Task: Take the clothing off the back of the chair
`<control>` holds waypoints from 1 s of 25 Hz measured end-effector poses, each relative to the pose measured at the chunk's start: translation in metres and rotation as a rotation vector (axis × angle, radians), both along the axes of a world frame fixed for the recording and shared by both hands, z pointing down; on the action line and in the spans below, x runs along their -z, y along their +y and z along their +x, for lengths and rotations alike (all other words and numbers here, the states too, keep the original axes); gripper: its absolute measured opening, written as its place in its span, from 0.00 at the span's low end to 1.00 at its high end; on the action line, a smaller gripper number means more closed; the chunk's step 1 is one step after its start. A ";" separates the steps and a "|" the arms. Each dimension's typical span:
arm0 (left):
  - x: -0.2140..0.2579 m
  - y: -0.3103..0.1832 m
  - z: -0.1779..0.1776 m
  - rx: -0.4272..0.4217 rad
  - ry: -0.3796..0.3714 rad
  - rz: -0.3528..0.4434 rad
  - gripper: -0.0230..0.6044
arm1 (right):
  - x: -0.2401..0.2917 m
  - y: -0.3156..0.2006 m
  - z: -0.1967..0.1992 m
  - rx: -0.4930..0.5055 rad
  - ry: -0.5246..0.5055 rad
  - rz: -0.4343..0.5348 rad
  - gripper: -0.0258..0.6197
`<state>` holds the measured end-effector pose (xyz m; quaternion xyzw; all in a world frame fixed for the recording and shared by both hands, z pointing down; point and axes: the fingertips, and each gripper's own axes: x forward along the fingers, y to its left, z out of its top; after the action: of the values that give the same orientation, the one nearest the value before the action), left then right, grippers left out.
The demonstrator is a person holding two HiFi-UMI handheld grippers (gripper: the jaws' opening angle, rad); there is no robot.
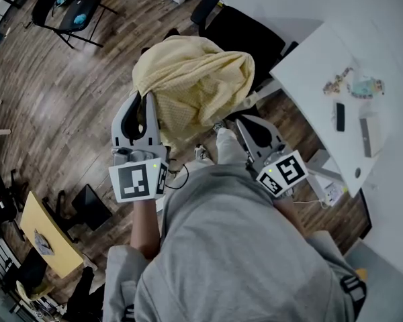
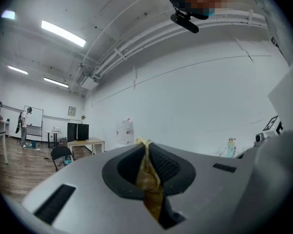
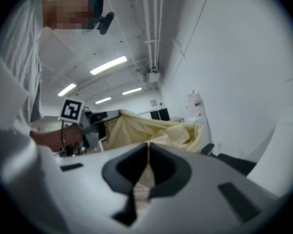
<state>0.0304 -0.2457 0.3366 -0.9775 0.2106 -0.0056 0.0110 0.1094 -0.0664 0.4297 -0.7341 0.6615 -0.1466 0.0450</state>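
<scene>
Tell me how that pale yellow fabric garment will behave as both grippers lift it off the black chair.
Likely floppy: the pale yellow fabric garment sags in folds between the left gripper and right gripper. Probably light, since two thin pinches of cloth carry it. It could snag, as it hangs right over the black chair.

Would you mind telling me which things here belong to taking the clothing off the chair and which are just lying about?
Job: yellow clothing, pinched in the jaws of left gripper and right gripper; black chair.
Lying about: white table, black phone on it, folding chair, small yellow table.
</scene>
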 end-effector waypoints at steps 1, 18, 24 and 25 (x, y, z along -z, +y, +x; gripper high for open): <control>0.000 0.000 -0.002 0.003 0.000 0.002 0.12 | 0.000 -0.001 -0.001 0.003 0.000 0.000 0.09; 0.004 -0.002 -0.018 0.047 0.008 0.015 0.12 | 0.001 -0.006 -0.009 0.048 0.008 -0.002 0.09; 0.006 0.000 -0.021 0.072 0.008 0.015 0.12 | 0.004 -0.007 -0.005 0.073 0.013 0.001 0.09; 0.006 0.000 -0.021 0.079 0.008 0.015 0.12 | 0.004 -0.007 -0.004 0.078 0.011 0.000 0.09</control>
<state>0.0094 -0.2453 0.3304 -0.9683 0.2491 -0.0005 0.0173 0.1053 -0.0734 0.4261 -0.7086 0.6898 -0.1441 0.0356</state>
